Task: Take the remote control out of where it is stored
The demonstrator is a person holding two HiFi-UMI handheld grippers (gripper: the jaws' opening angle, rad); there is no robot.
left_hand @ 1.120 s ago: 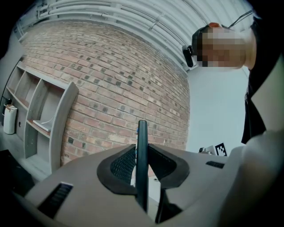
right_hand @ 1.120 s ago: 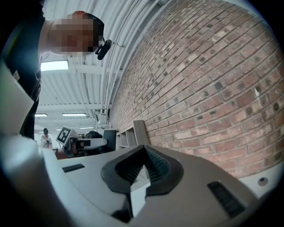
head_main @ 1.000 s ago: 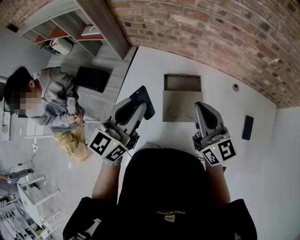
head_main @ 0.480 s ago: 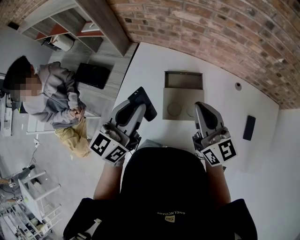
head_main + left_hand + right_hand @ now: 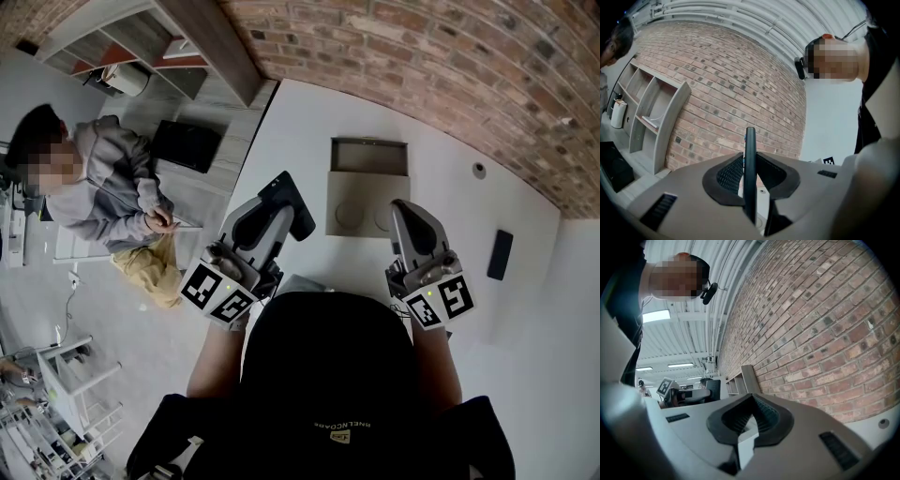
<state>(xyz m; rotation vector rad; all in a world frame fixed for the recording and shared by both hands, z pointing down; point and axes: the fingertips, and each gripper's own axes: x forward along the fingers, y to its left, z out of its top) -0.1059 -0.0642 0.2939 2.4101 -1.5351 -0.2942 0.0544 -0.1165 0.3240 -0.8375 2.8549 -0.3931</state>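
My left gripper (image 5: pixel 275 212) is shut on a black remote control (image 5: pixel 290 201), held in the air over the white table's left edge, left of the box. In the left gripper view the remote (image 5: pixel 750 174) stands edge-on, with a pad pressed on each side of it. An open cardboard box (image 5: pixel 366 192) with two round hollows in its tray lies on the table ahead. My right gripper (image 5: pixel 406 210) hovers at the box's right front corner. Its fingertips meet with nothing between them (image 5: pixel 751 398).
The white table (image 5: pixel 450 159) runs up to a brick wall (image 5: pixel 450 66). A black flat object (image 5: pixel 498 254) lies on the table at the right. A small round fitting (image 5: pixel 479 171) sits behind the box. On the floor to the left sit a person (image 5: pixel 103 192), a black case (image 5: pixel 187 147) and grey shelves (image 5: pixel 141 47).
Both grippers and the remote stay where they were. Only the head view drifts slightly and the seated person shifts a little.
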